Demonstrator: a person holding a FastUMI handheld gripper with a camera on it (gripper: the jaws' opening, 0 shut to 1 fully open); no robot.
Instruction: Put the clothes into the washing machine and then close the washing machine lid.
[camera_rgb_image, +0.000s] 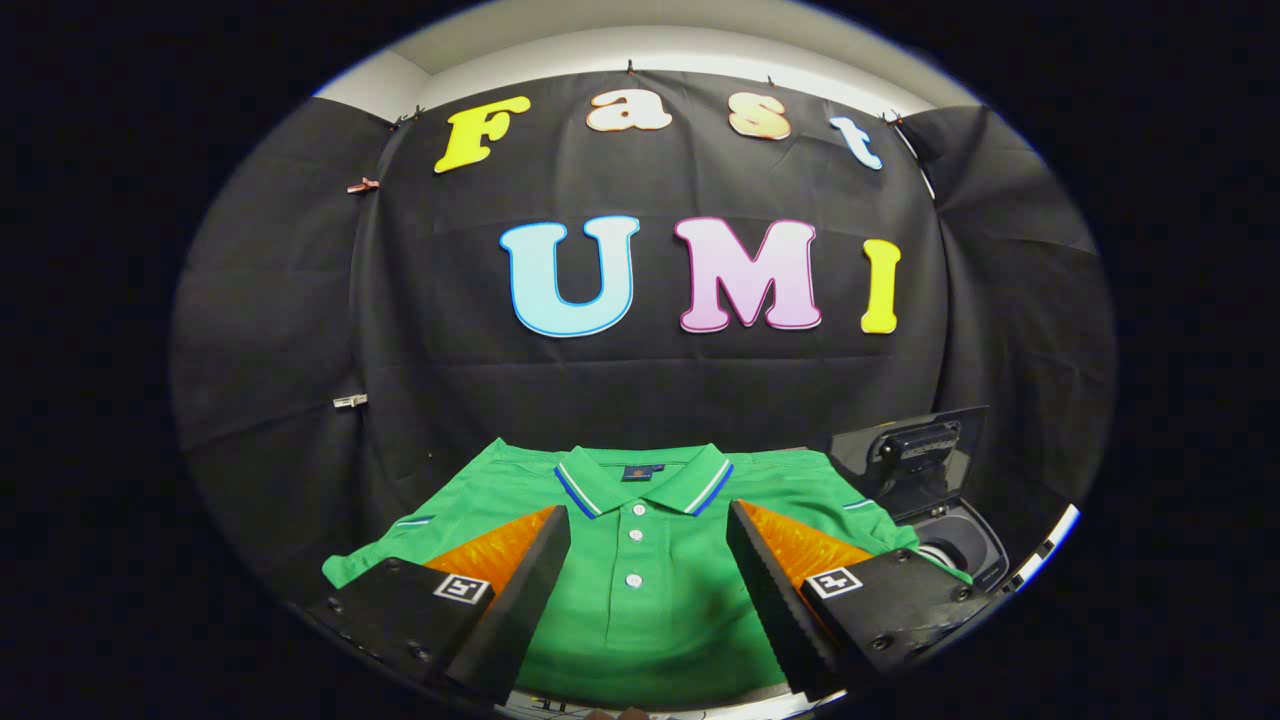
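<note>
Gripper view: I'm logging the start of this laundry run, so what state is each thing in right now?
Green polo shirt with striped collar: spread flat, front up, buttons fastened, not yet picked up.
Dark washing machine: beyond the shirt's sleeve, drum opening exposed.
Dark washing machine lid: raised, standing open.
Gripper: open, fingers apart over the shirt's front, holding nothing.
</note>
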